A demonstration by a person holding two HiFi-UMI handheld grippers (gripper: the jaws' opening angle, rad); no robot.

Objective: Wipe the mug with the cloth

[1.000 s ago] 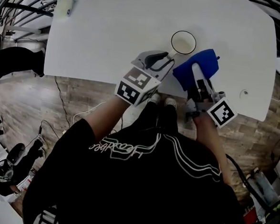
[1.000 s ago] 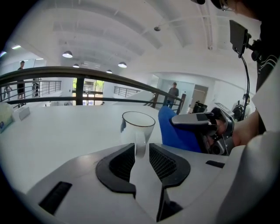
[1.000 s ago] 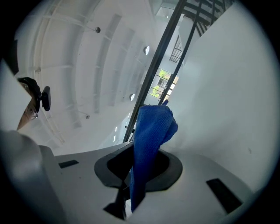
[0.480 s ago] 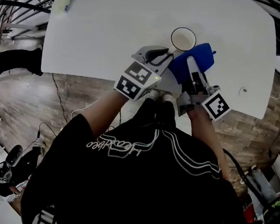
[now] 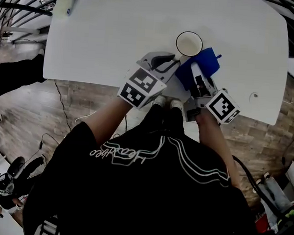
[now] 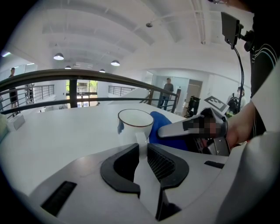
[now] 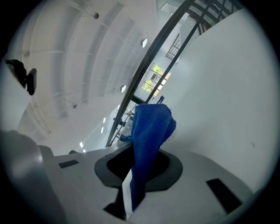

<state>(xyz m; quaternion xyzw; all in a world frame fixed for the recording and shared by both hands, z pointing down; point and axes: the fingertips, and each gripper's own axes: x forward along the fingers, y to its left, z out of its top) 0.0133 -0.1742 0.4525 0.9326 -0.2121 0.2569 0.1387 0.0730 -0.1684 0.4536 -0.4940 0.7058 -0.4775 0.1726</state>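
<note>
Here, on the white worktop (image 5: 113,31), the left tool (image 6: 142,154) has just been closing its jaws and clamps the handle of the white mug (image 6: 134,124). The mug stands upright near the worktop's front edge. Just to its right, the right tool (image 7: 136,173) is clenched on the blue cloth (image 7: 151,127).

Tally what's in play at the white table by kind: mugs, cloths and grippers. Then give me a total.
Mugs: 1, the white mug
Cloths: 1, the blue cloth
Grippers: 2, the left gripper, whose jaws have just been closing and now grip the mug's handle, and the right gripper, shut on the cloth
Total: 4
</note>
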